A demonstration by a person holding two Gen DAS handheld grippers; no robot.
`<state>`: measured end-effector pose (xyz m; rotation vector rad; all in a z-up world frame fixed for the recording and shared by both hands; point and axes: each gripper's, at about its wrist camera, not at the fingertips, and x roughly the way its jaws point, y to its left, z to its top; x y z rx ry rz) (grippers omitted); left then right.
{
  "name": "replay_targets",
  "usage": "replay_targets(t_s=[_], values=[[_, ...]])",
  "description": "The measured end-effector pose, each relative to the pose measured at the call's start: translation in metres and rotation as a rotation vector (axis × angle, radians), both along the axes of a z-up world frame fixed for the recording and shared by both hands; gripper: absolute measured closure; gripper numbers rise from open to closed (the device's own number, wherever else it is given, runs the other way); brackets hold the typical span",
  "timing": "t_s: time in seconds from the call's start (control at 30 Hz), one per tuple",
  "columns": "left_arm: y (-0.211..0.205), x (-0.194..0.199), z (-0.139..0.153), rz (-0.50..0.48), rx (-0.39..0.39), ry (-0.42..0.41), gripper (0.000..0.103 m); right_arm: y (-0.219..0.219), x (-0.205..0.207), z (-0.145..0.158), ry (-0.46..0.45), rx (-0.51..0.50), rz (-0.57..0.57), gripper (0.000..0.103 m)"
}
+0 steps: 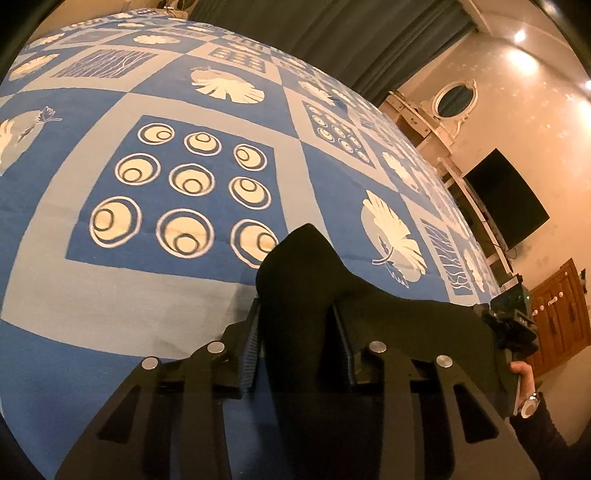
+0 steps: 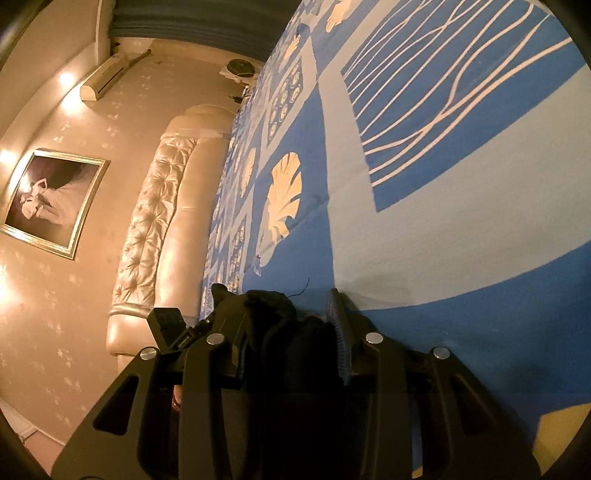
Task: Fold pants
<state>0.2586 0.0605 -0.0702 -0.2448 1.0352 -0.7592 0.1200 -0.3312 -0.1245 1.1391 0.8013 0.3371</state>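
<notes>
Black pants [image 1: 299,280] are held up over a bed with a blue patterned cover [image 1: 155,273]. My left gripper [image 1: 295,317] is shut on a bunch of the black fabric, which rises in a peak between its fingers and stretches right to my right gripper [image 1: 513,328] at the frame's edge. In the right wrist view my right gripper [image 2: 291,314] is shut on the black pants [image 2: 273,314], bunched between its fingers, above the bed cover [image 2: 443,240]. The rest of the pants hangs out of sight below both grippers.
A padded cream headboard [image 2: 162,221] runs along the bed's far side. A framed picture [image 2: 51,199] hangs on the wall. A dark TV screen [image 1: 506,199], a wooden cabinet [image 1: 557,314] and dark curtains [image 1: 332,33] stand beyond the bed.
</notes>
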Motion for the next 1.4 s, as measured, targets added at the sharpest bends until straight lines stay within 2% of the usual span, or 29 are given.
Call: replay_targets(t_s=[0.33,0.43,0.5,0.53,0.73,0.77,0.8,0.93,0.97,1.07,1.1,1.27,1.4], values=[[0.015,0.003,0.004,0.025,0.033,-0.022,0.069,0.011,0.009,0.000,-0.016,0.010,0.020,0.069],[0.011,-0.003,0.008,0.026,0.056,-0.055,0.064,0.009,0.004,0.002,-0.022,0.008,0.000,0.066],[0.011,-0.007,0.010,0.045,0.073,-0.068,0.048,0.007,0.000,0.002,-0.022,0.006,-0.017,0.065],[0.011,-0.007,0.011,0.052,0.086,-0.074,0.044,0.006,-0.002,0.002,-0.020,0.000,-0.020,0.064],[0.015,-0.027,0.025,0.051,0.109,-0.089,0.043,-0.004,-0.022,0.004,-0.020,0.014,-0.110,0.060],[0.017,-0.033,0.028,0.056,0.108,-0.092,0.041,-0.006,-0.026,0.005,-0.020,0.017,-0.122,0.058],[0.018,-0.038,0.031,0.060,0.107,-0.094,0.034,-0.007,-0.030,0.006,-0.017,0.017,-0.131,0.055],[0.021,-0.067,0.047,0.074,0.122,-0.126,0.031,-0.011,-0.055,0.013,0.007,-0.001,-0.169,0.043],[0.021,-0.075,0.052,0.081,0.130,-0.137,0.027,-0.011,-0.063,0.016,0.015,-0.010,-0.177,0.036],[0.022,-0.103,0.062,0.094,0.148,-0.154,0.024,-0.004,-0.083,0.027,0.058,-0.087,-0.180,0.018],[0.022,-0.112,0.066,0.103,0.162,-0.159,0.022,0.002,-0.090,0.033,0.083,-0.145,-0.176,0.012],[0.022,-0.159,0.083,0.178,0.235,-0.205,0.018,0.042,-0.126,0.057,0.186,-0.473,-0.143,0.010],[0.021,-0.199,0.094,0.243,0.268,-0.256,0.018,0.084,-0.158,0.084,0.141,-0.673,-0.169,0.009]])
